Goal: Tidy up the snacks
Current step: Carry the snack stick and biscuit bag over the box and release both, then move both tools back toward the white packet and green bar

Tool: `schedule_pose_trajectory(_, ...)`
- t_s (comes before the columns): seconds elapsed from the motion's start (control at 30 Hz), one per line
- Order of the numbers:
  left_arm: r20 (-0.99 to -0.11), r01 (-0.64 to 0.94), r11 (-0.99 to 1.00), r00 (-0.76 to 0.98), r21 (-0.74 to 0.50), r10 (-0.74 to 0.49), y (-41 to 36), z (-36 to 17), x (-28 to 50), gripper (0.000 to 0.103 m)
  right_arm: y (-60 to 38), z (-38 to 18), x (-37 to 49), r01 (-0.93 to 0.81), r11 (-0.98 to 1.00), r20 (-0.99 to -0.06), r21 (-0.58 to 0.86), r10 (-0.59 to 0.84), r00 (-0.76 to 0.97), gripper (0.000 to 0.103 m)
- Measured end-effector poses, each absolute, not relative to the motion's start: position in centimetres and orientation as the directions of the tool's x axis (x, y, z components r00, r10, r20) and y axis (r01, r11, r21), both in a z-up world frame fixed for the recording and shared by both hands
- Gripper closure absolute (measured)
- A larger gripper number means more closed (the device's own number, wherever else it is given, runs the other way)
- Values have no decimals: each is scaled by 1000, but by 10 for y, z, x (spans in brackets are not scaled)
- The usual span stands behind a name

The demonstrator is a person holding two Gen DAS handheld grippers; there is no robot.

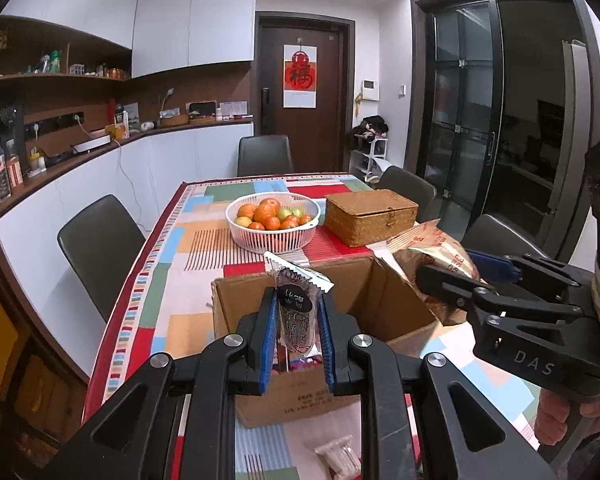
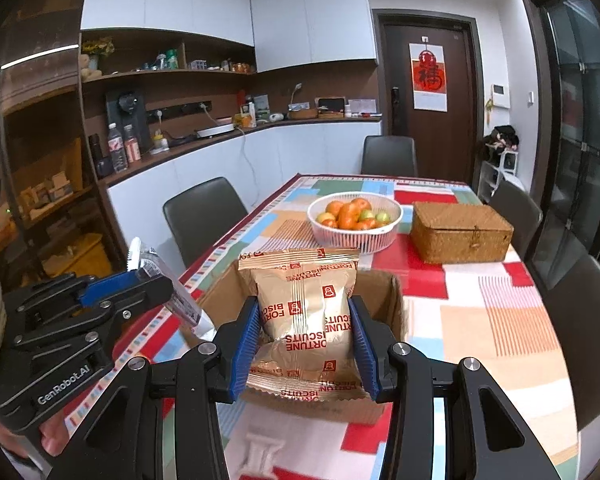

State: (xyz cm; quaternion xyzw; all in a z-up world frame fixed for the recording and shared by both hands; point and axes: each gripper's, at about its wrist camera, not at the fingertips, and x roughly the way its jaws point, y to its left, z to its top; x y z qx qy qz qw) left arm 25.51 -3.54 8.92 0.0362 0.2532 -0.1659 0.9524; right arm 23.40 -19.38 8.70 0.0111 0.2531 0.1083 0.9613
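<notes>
My left gripper [image 1: 296, 312] is shut on a small dark snack packet [image 1: 296, 312] with a clear crimped wrapper, held upright over the near edge of an open cardboard box [image 1: 380, 300]. My right gripper [image 2: 306, 328] is shut on a gold Fortune Biscuits bag [image 2: 306, 300], held above the same box [image 2: 392, 304]. In the left wrist view the right gripper [image 1: 452, 280] comes in from the right with the gold bag [image 1: 432, 256] at the box's right wall. In the right wrist view the left gripper [image 2: 156, 284] shows at the left with its packet [image 2: 172, 292].
A white basket of fruit [image 1: 274, 216] and a shut wicker box [image 1: 370, 216] stand behind the cardboard box on the patchwork tablecloth [image 1: 180, 280]. A small clear-wrapped snack [image 1: 338, 456] lies near the table's front edge. Dark chairs [image 1: 100, 248] surround the table.
</notes>
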Motion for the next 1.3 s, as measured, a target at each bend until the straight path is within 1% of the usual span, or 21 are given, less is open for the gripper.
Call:
schedule_pose_trajectory(0.2, -515, 331, 944, 808, -7, -287, -39, 85, 285, 83, -196, 87, 260, -181, 981, -500, 62, 188, 846, 58)
schedule_pose_trajectory(0.77, -650, 308, 951, 721, -6, -238, -51, 39, 343, 82, -195, 54, 316, -153, 986, -612, 61, 158, 775, 58)
schedule_pose_trajectory(0.8, -655, 308, 951, 719, 0, -233, -52, 38, 345, 78, -195, 52, 318, -151, 986, -619, 64, 158, 770, 58)
schedule_pose_trajectory(0.83, -657, 301, 954, 722, 16, -216, -54, 37, 345, 65, -196, 48, 321, -150, 986, -628, 71, 161, 761, 58)
schedule_pose_trajectory(0.87, -649, 281, 959, 738, 43, -187, -55, 38, 341, 56, -196, 46, 323, -153, 985, -632, 76, 167, 756, 56)
schedule_pose_trajectory(0.9, -636, 275, 960, 751, 59, -176, -55, 40, 336, 44, -196, 45, 325, -153, 985, -640, 77, 167, 750, 48)
schedule_pose_trajectory(0.93, -627, 275, 959, 759, 66, -175, -55, 42, 332, 43, -196, 42, 326, -147, 986, -659, 79, 162, 734, 45)
schedule_pose_trajectory(0.97, -616, 280, 958, 767, 69, -180, -55, 45, 325, 43, -197, 42, 326, -144, 986, -661, 81, 161, 733, 44)
schedule_pose_trajectory(1.07, -600, 293, 955, 773, 52, -204, -52, 51, 306, 43, -202, 43, 313, -123, 989, -638, 83, 147, 756, 44)
schedule_pose_trajectory(1.2, -575, 321, 946, 783, 46, -238, -52, 57, 273, 43, -207, 50, 283, -121, 987, -604, 111, 163, 780, 44)
schedule_pose_trajectory(1.3, -559, 336, 941, 788, 41, -257, -53, 59, 251, 43, -208, 54, 251, -119, 989, -570, 93, 151, 807, 44)
